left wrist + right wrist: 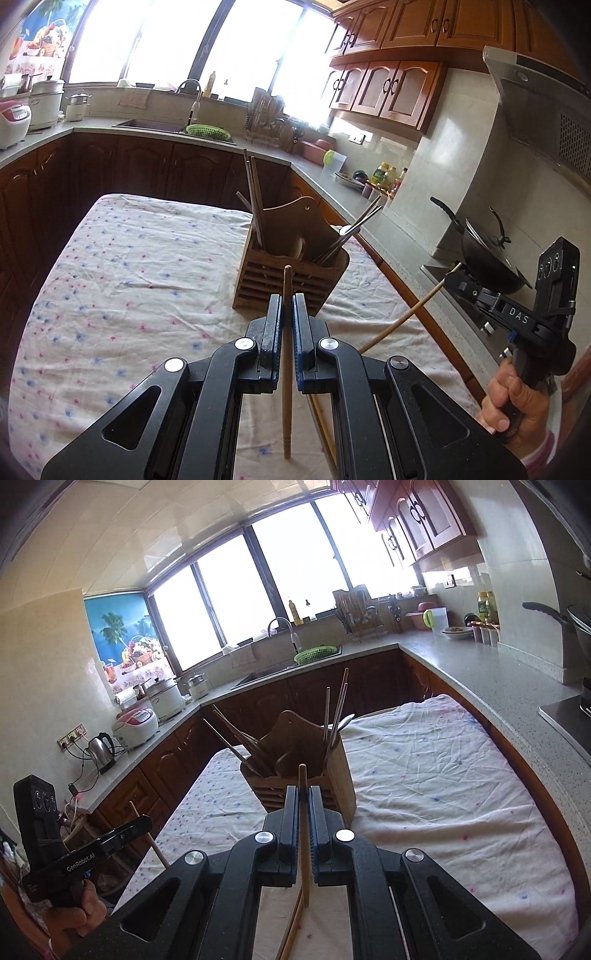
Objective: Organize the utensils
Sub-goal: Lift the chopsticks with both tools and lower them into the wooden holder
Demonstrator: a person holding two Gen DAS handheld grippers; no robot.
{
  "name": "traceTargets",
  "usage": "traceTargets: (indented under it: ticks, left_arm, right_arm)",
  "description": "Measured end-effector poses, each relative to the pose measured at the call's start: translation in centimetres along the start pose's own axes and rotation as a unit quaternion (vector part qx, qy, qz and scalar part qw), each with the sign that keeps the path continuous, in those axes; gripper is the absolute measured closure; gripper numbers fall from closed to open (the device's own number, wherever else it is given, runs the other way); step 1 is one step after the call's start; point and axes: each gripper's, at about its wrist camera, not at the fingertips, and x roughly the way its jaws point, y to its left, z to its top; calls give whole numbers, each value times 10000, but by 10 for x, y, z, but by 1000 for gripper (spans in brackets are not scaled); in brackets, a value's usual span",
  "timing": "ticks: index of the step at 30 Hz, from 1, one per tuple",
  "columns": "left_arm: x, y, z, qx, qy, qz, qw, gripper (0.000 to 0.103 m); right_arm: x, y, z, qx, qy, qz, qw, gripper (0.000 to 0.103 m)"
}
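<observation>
A wooden utensil holder (pixel 291 275) (pixel 303 775) stands on the cloth-covered table (pixel 129 266) (pixel 424 775), with several chopsticks and metal utensils in it. My left gripper (pixel 287 299) is shut on a wooden chopstick (pixel 286 369), held upright just short of the holder. My right gripper (pixel 303 792) is shut on another wooden chopstick (pixel 304 849), also close in front of the holder. The right gripper also shows in the left wrist view (pixel 452 277) with its chopstick (pixel 406 314). The left gripper shows in the right wrist view (pixel 146 823).
One more chopstick (pixel 291 926) lies on the cloth below my right gripper. A grey counter (pixel 369 218) (pixel 498 679) runs along the right with a wok (pixel 484 258) on the stove. A sink (pixel 284 668) and green basket (pixel 314 653) are beyond.
</observation>
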Motion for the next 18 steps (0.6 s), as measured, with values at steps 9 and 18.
traceTargets:
  ticks: [9,18]
  left_arm:
    - [-3,1,12,-29,-228,24,9997,98]
    - [-4,-7,30,90,-479,35,9988,98]
  right_arm:
    - [-1,-1,8,-6,-102,22,9999,98]
    - [-1,-1,14,-22,-180,41,9998,98]
